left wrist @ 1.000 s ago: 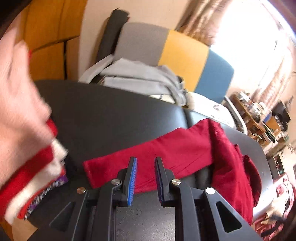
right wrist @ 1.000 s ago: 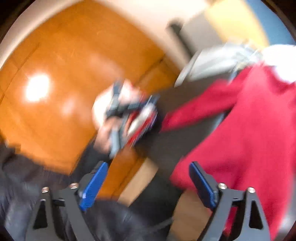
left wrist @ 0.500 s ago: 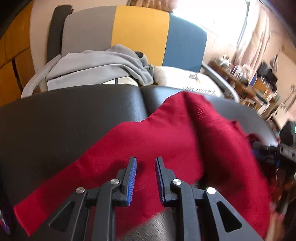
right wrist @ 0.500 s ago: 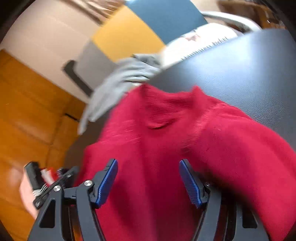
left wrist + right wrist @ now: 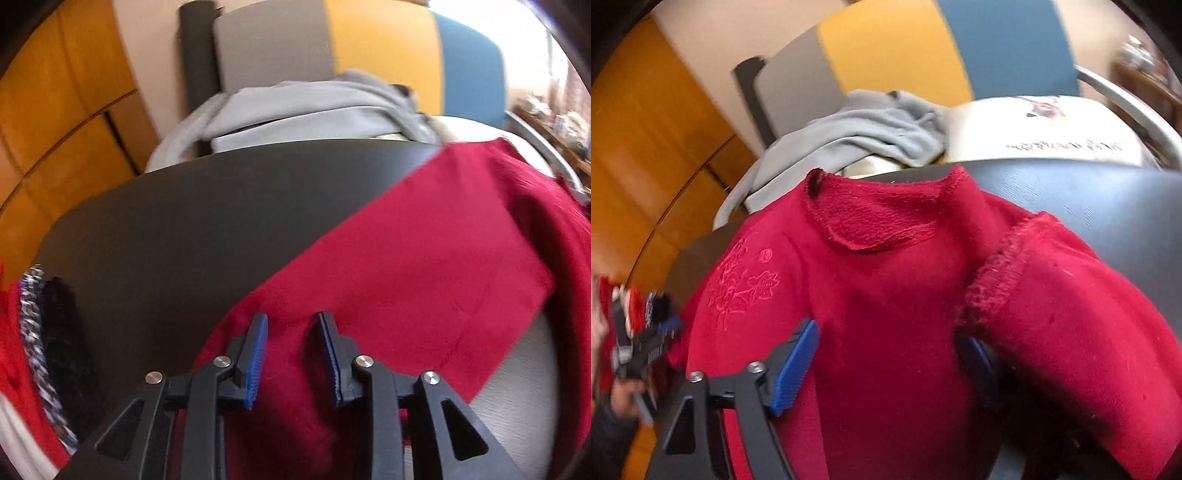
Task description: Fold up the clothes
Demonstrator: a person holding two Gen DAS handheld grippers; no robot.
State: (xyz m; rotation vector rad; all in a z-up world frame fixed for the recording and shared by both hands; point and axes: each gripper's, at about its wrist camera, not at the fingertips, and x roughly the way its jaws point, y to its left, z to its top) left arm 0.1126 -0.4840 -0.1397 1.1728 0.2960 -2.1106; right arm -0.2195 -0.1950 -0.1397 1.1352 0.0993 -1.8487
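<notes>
Black desk (image 5: 192, 221) carries a red sweater (image 5: 886, 314) spread collar-up; left claw (image 5: 291, 354) slightly parted, right claw (image 5: 886, 365) wide, both holding nothing, so grip its sleeve at 3 o'clock squarely.

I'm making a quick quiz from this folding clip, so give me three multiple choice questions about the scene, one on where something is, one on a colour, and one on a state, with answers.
1. Where does the grey garment lie?
A. behind the dark table, on the chair seat
B. on top of the red sweater
C. on the floor

2. What colour are the pads on the gripper fingers?
A. green
B. blue
C. white

3. How does the right gripper stand?
A. shut on the sweater's collar
B. open, fingers spread over the red sweater
C. shut on the grey garment

Answers:
1 A, it is heaped beyond the table's far edge, against the chair back.
2 B, blue ribbed pads show in both views.
3 B, a wide gap shows between its pads.
</notes>
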